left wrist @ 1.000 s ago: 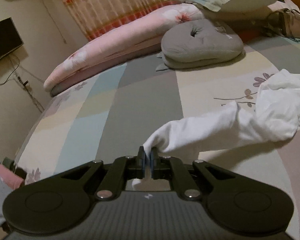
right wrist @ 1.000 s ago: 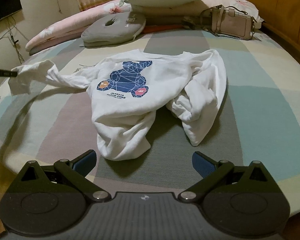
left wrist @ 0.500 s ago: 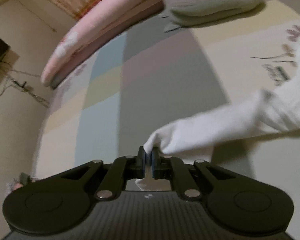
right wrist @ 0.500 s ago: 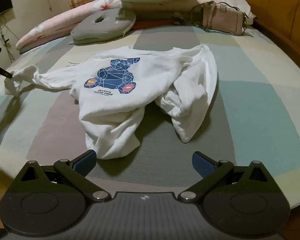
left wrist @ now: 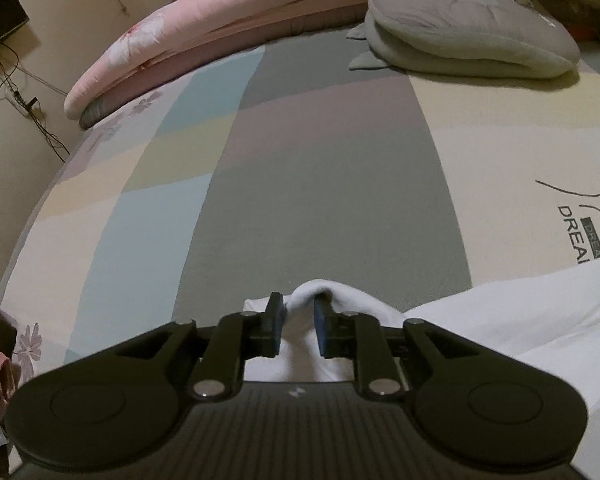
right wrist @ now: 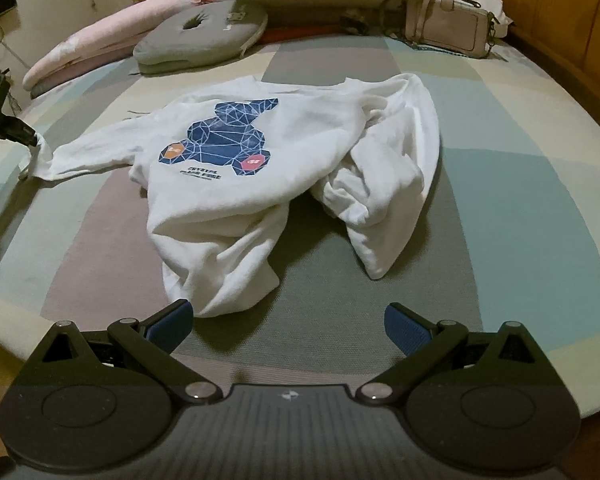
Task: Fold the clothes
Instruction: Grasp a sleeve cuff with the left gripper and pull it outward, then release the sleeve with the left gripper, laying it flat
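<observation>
Loosening at the bed's left edge, my left tongs (left wrist: 297, 322) have just been parting, the white sweatshirt's (right wrist: 260, 160) cuff (left wrist: 320, 292) bunched between pads that no longer clamp it. That sleeve stretches out across the bed (right wrist: 500, 184) to the crumpled body at its middle. My right tongs (right wrist: 286, 326) hover spread wide and empty at the near edge.

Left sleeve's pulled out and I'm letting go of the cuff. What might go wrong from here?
The left gripper has just been opening, but the cuff still humps between its fingers and may snag when you withdraw. The sweatshirt hem and other sleeve lie bunched, so folding now traps wrinkles.
</observation>
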`<state>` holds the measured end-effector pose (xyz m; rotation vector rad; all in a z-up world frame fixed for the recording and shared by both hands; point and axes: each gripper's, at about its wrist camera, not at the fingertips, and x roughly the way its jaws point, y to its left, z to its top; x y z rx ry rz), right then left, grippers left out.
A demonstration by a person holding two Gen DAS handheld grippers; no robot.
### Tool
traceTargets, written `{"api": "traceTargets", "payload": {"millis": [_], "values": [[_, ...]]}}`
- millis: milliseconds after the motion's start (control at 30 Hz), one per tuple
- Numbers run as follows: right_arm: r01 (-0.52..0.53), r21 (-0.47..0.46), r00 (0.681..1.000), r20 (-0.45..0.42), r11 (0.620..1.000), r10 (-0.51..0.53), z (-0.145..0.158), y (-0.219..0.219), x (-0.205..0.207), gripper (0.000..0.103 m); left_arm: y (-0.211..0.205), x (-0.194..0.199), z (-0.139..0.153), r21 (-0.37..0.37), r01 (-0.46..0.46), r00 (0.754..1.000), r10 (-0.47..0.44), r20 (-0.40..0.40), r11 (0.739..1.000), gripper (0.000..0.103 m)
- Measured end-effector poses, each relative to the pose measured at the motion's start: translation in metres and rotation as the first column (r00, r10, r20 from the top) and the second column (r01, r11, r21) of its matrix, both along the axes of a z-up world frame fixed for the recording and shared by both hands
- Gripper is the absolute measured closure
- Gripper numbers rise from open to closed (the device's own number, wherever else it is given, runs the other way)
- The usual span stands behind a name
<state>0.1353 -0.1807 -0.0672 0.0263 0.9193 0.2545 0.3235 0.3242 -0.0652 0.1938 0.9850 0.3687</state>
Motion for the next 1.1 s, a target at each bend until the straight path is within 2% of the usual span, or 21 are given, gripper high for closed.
{"api": "traceTargets", "payload": {"millis": [133, 200, 267, 333, 400, 433, 467, 500, 600, 667, 700, 733, 867, 967, 1100], "values": [[-0.003, 0.001, 1.000, -0.006, 1.000, 0.003, -0.001, 0.003, 0.004, 0.000, 0.015, -0.009, 0.006, -0.059, -0.047, 0.998, 0.049, 0.036, 0.997, 0.054], [-0.006, 0.004, 1.000, -0.008, 1.000, 0.006, -0.002, 0.004, 0.005, 0.000, 0.030, -0.022, 0.010, -0.126, -0.129, 0.989, 0.137, 0.055, 0.984, 0.055], [-0.013, 0.008, 1.000, -0.010, 1.000, 0.013, -0.003, 0.006, 0.006, 0.000, 0.046, -0.036, 0.007, -0.280, -0.197, 0.974, 0.221, 0.056, 0.940, 0.058], [-0.020, 0.011, 1.000, -0.013, 1.000, 0.020, -0.004, 0.007, 0.006, 0.000, 0.060, -0.052, 0.002, -0.448, -0.230, 0.959, 0.280, 0.049, 0.864, 0.058], [-0.022, 0.013, 1.000, -0.019, 1.000, 0.022, -0.005, 0.009, 0.008, 0.000, 0.066, -0.063, -0.010, -0.554, -0.245, 0.948, 0.317, 0.035, 0.796, 0.059], [-0.021, 0.016, 1.000, -0.022, 1.000, 0.021, -0.006, 0.009, 0.008, 0.000, 0.067, -0.066, -0.016, -0.586, -0.255, 0.944, 0.330, 0.024, 0.769, 0.059], [-0.021, 0.018, 0.999, -0.025, 1.000, 0.021, -0.006, 0.010, 0.009, 0.000, 0.067, -0.066, -0.024, -0.600, -0.262, 0.941, 0.338, 0.014, 0.755, 0.059], [-0.022, 0.020, 0.999, -0.026, 1.000, 0.023, -0.006, 0.010, 0.009, 0.000, 0.066, -0.065, -0.030, -0.600, -0.267, 0.939, 0.345, 0.015, 0.754, 0.059], [-0.026, 0.017, 0.999, -0.018, 1.000, 0.027, -0.004, 0.012, 0.007, 0.000, 0.061, -0.059, -0.032, -0.566, -0.263, 0.932, 0.358, 0.061, 0.781, 0.061], [-0.022, 0.015, 1.000, -0.011, 1.000, 0.022, -0.002, 0.012, 0.006, 0.000, 0.055, -0.053, -0.030, -0.531, -0.256, 0.932, 0.351, 0.084, 0.808, 0.083], [-0.018, 0.014, 1.000, -0.009, 1.000, 0.018, -0.002, 0.011, 0.006, 0.000, 0.052, -0.052, -0.028, -0.518, -0.250, 0.934, 0.345, 0.094, 0.818, 0.091], [-0.013, 0.015, 1.000, -0.008, 1.000, 0.013, -0.002, 0.010, 0.006, 0.000, 0.049, -0.050, -0.026, -0.507, -0.243, 0.936, 0.338, 0.103, 0.827, 0.094], [-0.003, 0.010, 1.000, -0.001, 1.000, 0.003, 0.000, 0.006, 0.004, 0.000, 0.047, -0.055, -0.010, -0.395, -0.254, 0.937, 0.327, 0.127, 0.883, 0.095], [0.006, 0.011, 1.000, 0.001, 1.000, -0.006, -0.001, 0.002, 0.005, 0.000, 0.057, -0.069, 0.000, -0.330, -0.300, 0.924, 0.358, 0.132, 0.895, 0.096], [0.012, 0.037, 1.000, -0.008, 0.999, -0.012, -0.004, 0.000, 0.008, 0.000, 0.079, -0.090, 0.004, -0.289, -0.368, 0.906, 0.410, 0.101, 0.884, 0.095]]}}
